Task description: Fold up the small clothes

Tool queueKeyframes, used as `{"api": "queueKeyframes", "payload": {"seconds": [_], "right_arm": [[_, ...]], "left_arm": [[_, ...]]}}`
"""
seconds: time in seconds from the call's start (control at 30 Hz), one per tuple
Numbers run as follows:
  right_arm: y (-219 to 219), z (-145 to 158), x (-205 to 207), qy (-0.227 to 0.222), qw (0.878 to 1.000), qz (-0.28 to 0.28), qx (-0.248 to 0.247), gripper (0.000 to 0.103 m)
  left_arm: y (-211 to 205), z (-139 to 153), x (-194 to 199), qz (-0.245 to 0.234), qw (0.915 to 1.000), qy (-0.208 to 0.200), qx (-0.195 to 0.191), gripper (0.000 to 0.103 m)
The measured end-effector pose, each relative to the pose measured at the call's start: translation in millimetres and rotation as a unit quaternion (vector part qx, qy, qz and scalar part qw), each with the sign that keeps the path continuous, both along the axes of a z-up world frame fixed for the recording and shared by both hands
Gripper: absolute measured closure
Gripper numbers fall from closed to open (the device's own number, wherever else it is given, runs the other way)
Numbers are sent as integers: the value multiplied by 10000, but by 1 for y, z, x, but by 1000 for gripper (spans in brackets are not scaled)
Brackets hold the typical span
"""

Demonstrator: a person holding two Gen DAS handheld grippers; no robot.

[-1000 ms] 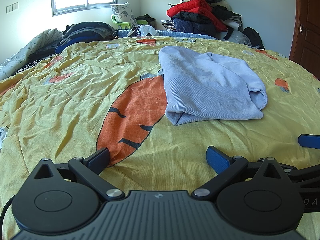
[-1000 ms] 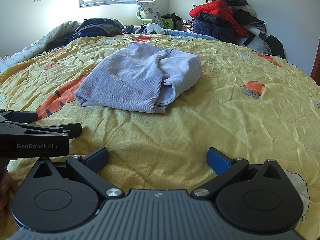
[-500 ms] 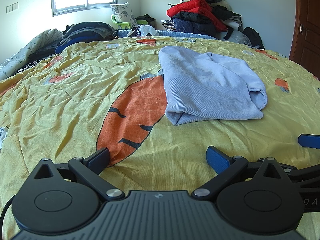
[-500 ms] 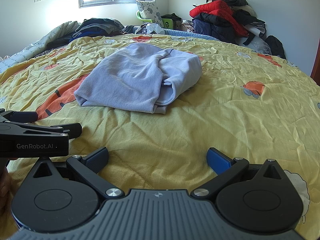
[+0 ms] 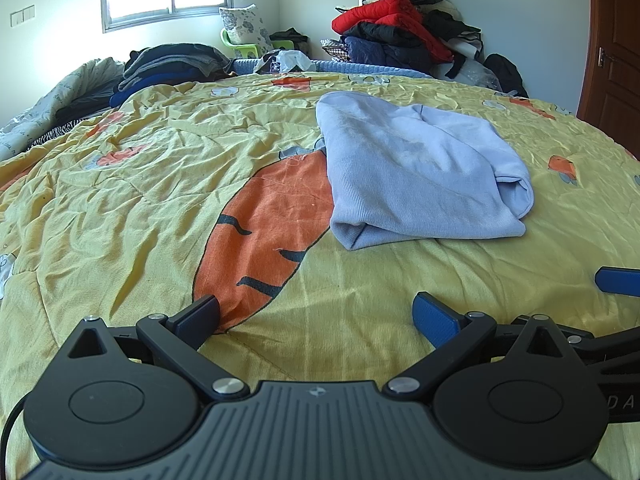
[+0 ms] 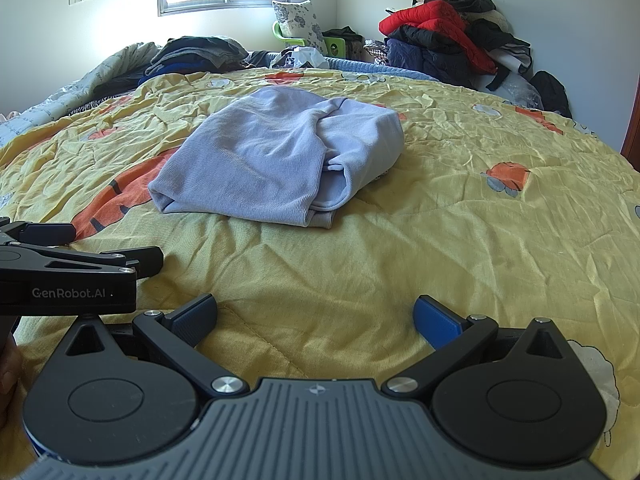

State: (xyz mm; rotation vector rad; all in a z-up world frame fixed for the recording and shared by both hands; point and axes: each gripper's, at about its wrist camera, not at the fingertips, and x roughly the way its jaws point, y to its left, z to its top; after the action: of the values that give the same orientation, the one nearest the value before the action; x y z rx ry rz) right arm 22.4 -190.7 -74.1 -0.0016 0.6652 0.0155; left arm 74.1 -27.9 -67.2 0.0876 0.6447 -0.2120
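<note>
The left gripper sits low over the near edge of the bed, jaws spread wide and holding nothing; the right gripper is just beside it on the right, equally wide apart and equally empty. The task item, a pale blue knit garment, lies near the middle of the yellow carrot-print quilt, well apart from both grippers. It appears already folded into a loose bundle, with one rounded flap doubled over at its right end and layered edges exposed at the near right corner. Its left portion overlaps the large orange carrot print. Judgement: the fold looks close to complete, possibly requiring one further fold or a tidy. Risk one: a grip taken at the exposed layered edges may catch only the top layer, which would pull the bundle apart. Risk two: the quilt is soft and creased, so a low pinch may gather quilt fabric with the garment. Piles of clothes at the far edge of the bed are clear of the work area.
</note>
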Motion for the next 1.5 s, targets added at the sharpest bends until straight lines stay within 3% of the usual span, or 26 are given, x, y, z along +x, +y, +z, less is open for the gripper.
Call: {"api": "queueKeyframes", "payload": {"seconds": [1.5], "right_arm": [[0, 0, 0, -5, 10000, 0, 21, 0]], "left_arm": [[1, -1, 0, -87, 10000, 11, -31, 0]]}}
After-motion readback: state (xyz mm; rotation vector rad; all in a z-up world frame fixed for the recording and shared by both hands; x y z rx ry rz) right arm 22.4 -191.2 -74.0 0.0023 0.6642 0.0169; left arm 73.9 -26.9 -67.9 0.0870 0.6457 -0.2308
